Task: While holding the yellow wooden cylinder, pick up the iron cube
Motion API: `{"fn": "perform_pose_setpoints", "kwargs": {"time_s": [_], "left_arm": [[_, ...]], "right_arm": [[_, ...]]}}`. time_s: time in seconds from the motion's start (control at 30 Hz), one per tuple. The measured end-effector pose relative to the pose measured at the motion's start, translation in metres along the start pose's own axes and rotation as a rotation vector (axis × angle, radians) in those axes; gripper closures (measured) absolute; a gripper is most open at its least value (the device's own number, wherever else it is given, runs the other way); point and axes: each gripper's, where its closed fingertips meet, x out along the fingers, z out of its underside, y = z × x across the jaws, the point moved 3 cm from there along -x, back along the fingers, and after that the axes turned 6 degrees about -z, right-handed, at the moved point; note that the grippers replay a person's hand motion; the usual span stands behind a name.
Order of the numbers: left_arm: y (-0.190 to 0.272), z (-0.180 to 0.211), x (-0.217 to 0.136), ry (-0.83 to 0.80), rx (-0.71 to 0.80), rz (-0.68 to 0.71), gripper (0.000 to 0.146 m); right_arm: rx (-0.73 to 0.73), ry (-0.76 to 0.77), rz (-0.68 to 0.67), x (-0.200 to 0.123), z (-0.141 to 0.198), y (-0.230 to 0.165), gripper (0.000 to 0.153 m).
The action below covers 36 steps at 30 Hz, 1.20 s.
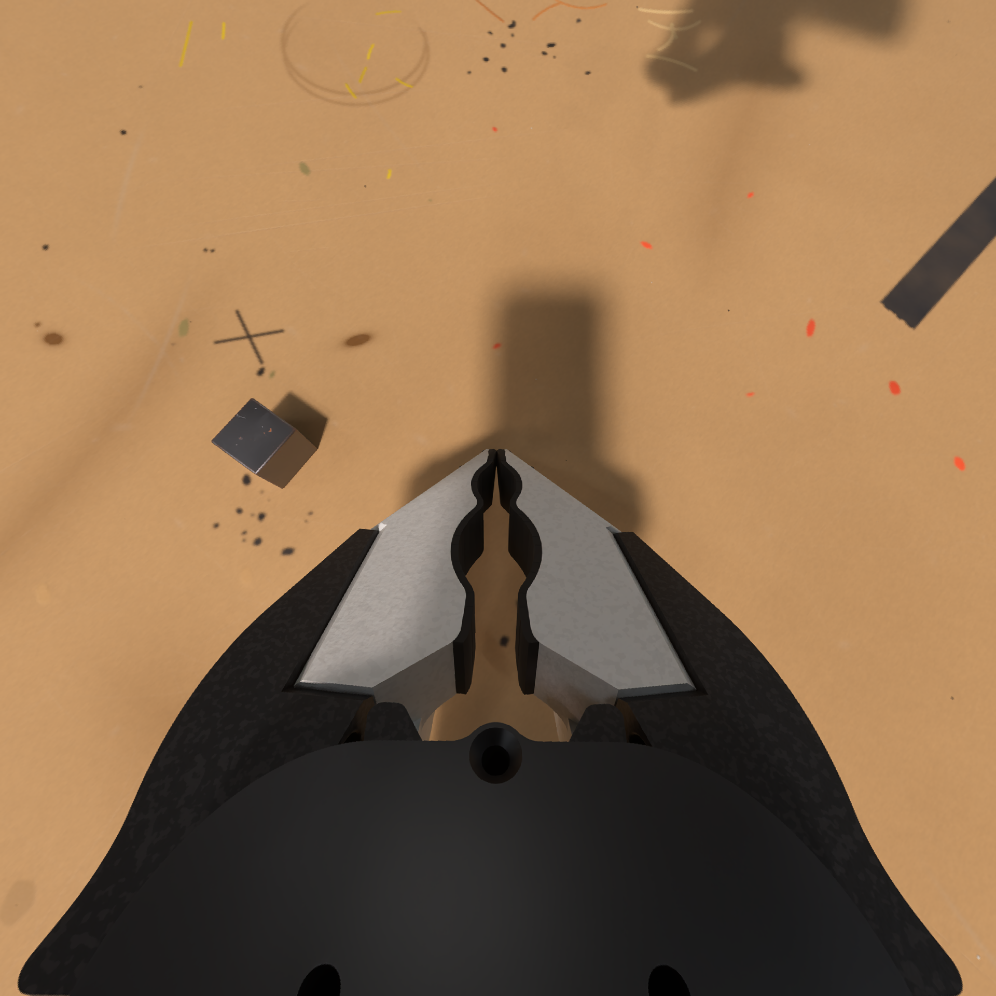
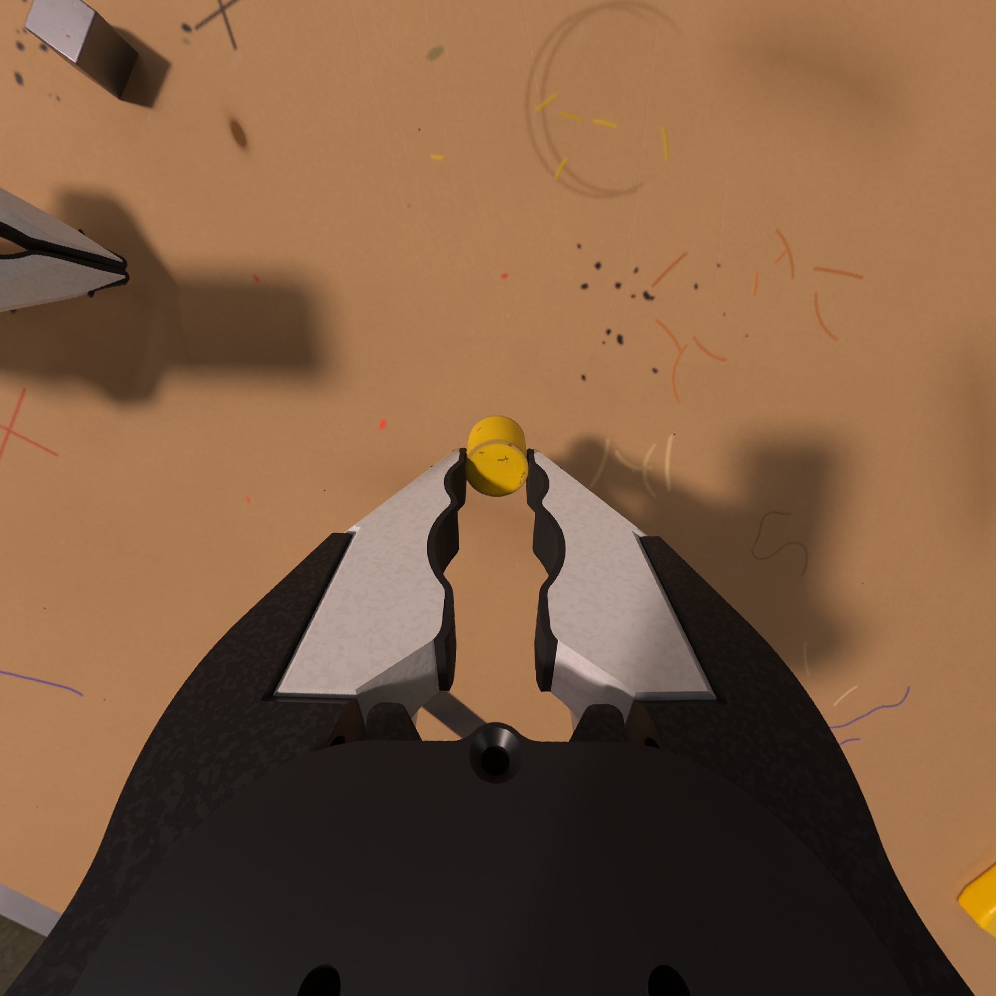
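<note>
Right tongs (image 2: 496, 458) pinch yellow wooden cylinder (image 2: 496, 457) at the tips, above the surface (image 2: 377, 269). Left tongs (image 1: 496, 454) closed, empty, angled down; iron cube (image 1: 263, 442) off to their left.

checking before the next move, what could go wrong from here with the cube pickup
1. The left tool is shut and sits to the right of the iron cube; going in without opening would likely knock the cube away.
2. The right tool holds the yellow wooden cylinder only at its fingertips, so a jolt might let it slip.
3. The cube sits turned relative to the left tool's fingers, so they may meet its corners.
</note>
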Motion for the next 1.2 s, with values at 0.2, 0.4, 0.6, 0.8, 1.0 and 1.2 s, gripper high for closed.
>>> {"fn": "perform_pose_setpoints", "kwargs": {"time_s": [0.2, 0.4, 0.6, 0.8, 1.0, 1.2], "left_arm": [[0.000, 0.000, 0.000, 0.000, 0.001, -0.001, 0.146], [0.000, 0.000, 0.000, 0.000, 0.001, -0.001, 0.146], [0.000, 0.000, 0.000, 0.000, 0.002, -0.002, 0.146], [0.000, 0.000, 0.000, 0.001, 0.004, -0.004, 0.146], [0.000, 0.000, 0.000, 0.001, 0.005, -0.005, 0.146], [0.000, 0.000, 0.000, 0.001, 0.004, -0.005, 0.146]], "right_arm": [[-0.003, 0.002, 0.004, 0.000, 0.000, 0.000, 0.131], [-0.002, 0.005, 0.003, 0.000, 0.000, 0.000, 0.131], [-0.001, 0.004, 0.002, 0.000, 0.001, 0.001, 0.131], [0.005, 0.007, 0.006, -0.001, 0.003, 0.003, 0.131], [0.006, 0.026, 0.019, 0.000, 0.000, 0.005, 0.131], [0.007, 0.033, 0.025, 0.003, -0.009, 0.013, 0.131]]}}
